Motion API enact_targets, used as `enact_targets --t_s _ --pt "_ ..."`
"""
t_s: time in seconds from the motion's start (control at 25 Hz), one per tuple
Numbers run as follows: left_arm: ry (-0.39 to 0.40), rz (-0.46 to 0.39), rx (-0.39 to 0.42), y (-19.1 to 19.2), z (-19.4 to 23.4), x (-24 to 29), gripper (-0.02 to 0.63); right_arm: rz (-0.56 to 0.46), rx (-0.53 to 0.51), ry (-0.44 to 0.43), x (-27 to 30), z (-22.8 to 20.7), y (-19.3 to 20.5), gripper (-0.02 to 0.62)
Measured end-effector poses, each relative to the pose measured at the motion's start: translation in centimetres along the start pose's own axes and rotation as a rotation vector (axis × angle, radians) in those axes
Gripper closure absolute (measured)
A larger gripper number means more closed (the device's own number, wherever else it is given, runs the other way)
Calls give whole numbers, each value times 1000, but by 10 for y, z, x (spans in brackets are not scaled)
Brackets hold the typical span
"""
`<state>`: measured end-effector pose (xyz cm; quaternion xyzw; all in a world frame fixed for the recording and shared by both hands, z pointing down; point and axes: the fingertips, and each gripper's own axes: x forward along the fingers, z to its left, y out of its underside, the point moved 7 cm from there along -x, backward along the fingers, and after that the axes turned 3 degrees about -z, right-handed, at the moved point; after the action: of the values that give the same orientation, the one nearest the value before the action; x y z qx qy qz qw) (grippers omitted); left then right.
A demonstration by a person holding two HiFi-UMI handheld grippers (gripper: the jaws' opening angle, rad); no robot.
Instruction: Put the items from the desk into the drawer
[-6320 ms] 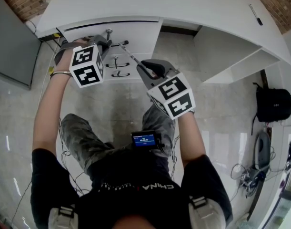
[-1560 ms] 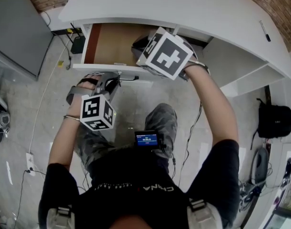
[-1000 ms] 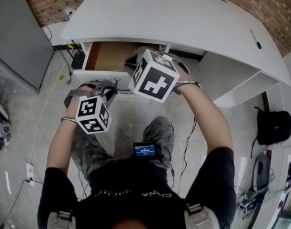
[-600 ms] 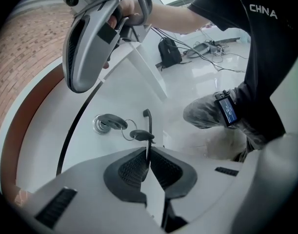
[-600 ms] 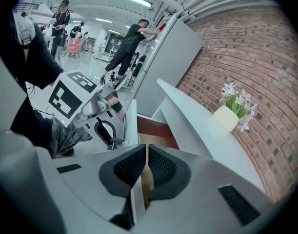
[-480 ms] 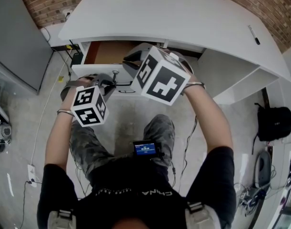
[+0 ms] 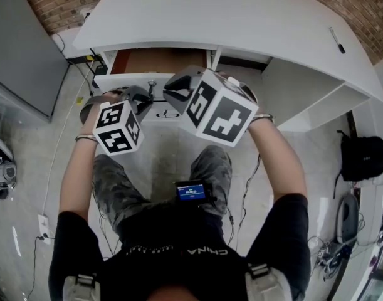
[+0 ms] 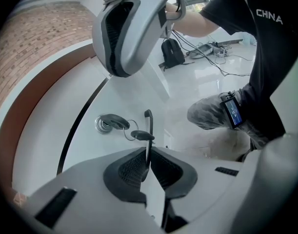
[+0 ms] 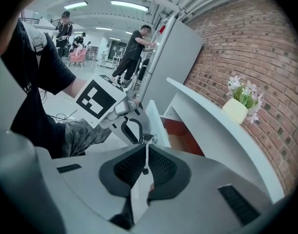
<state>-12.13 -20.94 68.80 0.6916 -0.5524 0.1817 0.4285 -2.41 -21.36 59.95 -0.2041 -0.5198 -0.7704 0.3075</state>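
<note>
The drawer, wide open moments ago, is now almost shut under the desk and shows only a strip of brown floor. The left gripper, jaws pressed together, meets its handle; the right gripper, jaws together on nothing, is raised clear. A pen remains on the desktop, so the task appears unfinished.

Black T-shirt, grey camouflage trousers, wrist bracelet.

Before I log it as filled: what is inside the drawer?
Only a strip of bare brown drawer floor shows, with no item on it. The desk top covers the rest. The left gripper grips the drawer handle.
</note>
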Motion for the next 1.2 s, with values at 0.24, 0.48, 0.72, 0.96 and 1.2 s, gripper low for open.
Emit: enact_targets --t_s 0.24,0.48,0.72,0.96,1.2 --pt "4 0 -9 4 14 10 574 21 62 -19 18 -3 19 569" --pt "8 -4 -20 8 35 27 574 35 131 -17 31 -12 36 569" --pt "10 6 -21 7 54 37 574 35 173 7 35 -26 45 569" --pt "13 12 -28 11 66 48 574 41 203 26 43 -34 51 569" --pt "15 16 -44 12 82 57 574 50 222 45 42 -41 57 569"
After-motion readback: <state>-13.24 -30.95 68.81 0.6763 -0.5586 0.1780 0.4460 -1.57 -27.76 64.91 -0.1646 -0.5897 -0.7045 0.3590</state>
